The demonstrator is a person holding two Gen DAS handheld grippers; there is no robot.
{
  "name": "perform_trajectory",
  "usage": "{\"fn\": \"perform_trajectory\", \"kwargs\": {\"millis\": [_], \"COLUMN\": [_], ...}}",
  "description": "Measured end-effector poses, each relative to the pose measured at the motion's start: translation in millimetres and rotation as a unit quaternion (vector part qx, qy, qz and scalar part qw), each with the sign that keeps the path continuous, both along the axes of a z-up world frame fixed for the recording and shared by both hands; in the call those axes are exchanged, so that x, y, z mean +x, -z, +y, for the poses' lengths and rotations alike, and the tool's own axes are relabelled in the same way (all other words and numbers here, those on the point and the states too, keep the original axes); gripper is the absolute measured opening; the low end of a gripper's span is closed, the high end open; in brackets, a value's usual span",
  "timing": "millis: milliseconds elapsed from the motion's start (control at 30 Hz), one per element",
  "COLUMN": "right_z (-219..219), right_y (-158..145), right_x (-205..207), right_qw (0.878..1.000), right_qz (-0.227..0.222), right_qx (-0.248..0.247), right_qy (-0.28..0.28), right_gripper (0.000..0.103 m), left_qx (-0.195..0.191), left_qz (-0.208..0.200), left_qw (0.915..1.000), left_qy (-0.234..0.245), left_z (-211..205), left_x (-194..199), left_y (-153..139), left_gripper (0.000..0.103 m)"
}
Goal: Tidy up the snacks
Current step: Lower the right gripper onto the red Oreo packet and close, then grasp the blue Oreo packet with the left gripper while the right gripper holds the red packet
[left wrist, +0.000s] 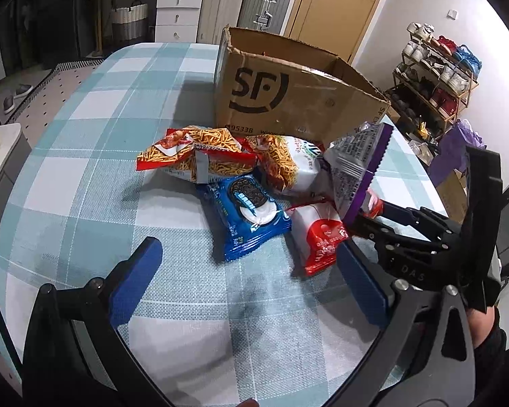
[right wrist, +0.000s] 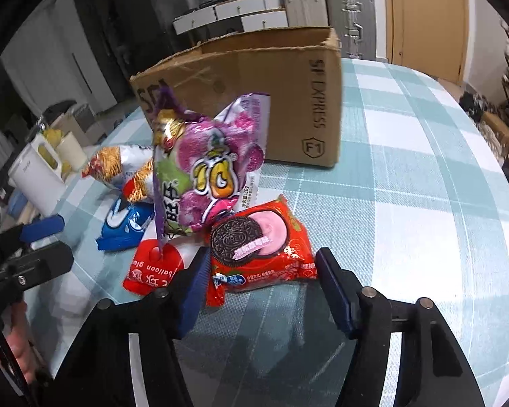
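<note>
A pile of snack packs lies in front of an open SF cardboard box [left wrist: 288, 101] [right wrist: 254, 101] on the checked tablecloth. My left gripper [left wrist: 251, 271] is open and empty, just short of the blue Oreo pack [left wrist: 247, 213] [right wrist: 125, 227]. My right gripper [right wrist: 261, 291] is open with its fingers on either side of the red Oreo pack [right wrist: 258, 247], not closed on it. It shows in the left wrist view at the right [left wrist: 366, 213], beside the purple candy bag [left wrist: 356, 166] [right wrist: 207, 176]. A red-and-white balloon glue pack [left wrist: 319, 237] [right wrist: 152, 268] and two noodle-stick bags [left wrist: 193, 156] [left wrist: 288, 162] lie nearby.
The table [right wrist: 424, 203] extends to the right of the box. A white kettle-like jug [right wrist: 34, 176] stands off the table's left side. A shoe rack [left wrist: 437, 78], suitcases and white drawers stand beyond the table.
</note>
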State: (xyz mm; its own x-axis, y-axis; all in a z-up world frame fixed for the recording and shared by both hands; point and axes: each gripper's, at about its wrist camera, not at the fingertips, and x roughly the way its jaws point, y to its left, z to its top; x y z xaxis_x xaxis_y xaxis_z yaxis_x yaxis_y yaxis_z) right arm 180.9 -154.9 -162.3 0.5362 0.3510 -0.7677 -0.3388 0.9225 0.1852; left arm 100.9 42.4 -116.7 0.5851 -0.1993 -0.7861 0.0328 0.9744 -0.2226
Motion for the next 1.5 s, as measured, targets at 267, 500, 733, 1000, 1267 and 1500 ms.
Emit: {"fn": "perform_trajectory", "kwargs": {"millis": [267, 500, 733, 1000, 1267, 1500], "right_z": [2.1, -0.6, -14.0, -27.3, -35.7, -41.8], "right_y": [-2.3, -6.0, -10.3, -16.5, -14.1, -11.2], "right_x": [-7.8, -17.2, -31.4, -41.1, -44.9, -42.9], "right_qw": [1.0, 1.0, 1.0, 0.999, 0.998, 0.998], "right_qz": [-0.012, -0.014, -0.018, -0.026, -0.027, -0.023], "right_qx": [0.001, 0.007, 0.021, 0.04, 0.051, 0.061], "right_qy": [-0.01, -0.011, -0.002, 0.005, 0.011, 0.015], "right_gripper": [0.043, 0.043, 0.043, 0.042, 0.042, 0.042], "left_qx": [-0.002, 0.0, 0.003, 0.016, 0.036, 0.056], "left_qz": [0.005, 0.008, 0.017, 0.029, 0.052, 0.07], "left_qw": [1.0, 0.9999, 0.9996, 0.9991, 0.9974, 0.9947], "left_qy": [-0.007, -0.011, -0.021, -0.027, -0.035, -0.051], "left_z": [8.3, 11.0, 15.7, 13.0, -1.3, -5.3], "left_x": [0.3, 0.0, 7.7, 28.9, 57.2, 74.8], "left_y": [6.0, 7.9, 13.1, 19.5, 29.1, 41.4], "left_gripper": [0.102, 0.102, 0.102, 0.102, 0.102, 0.102]}}
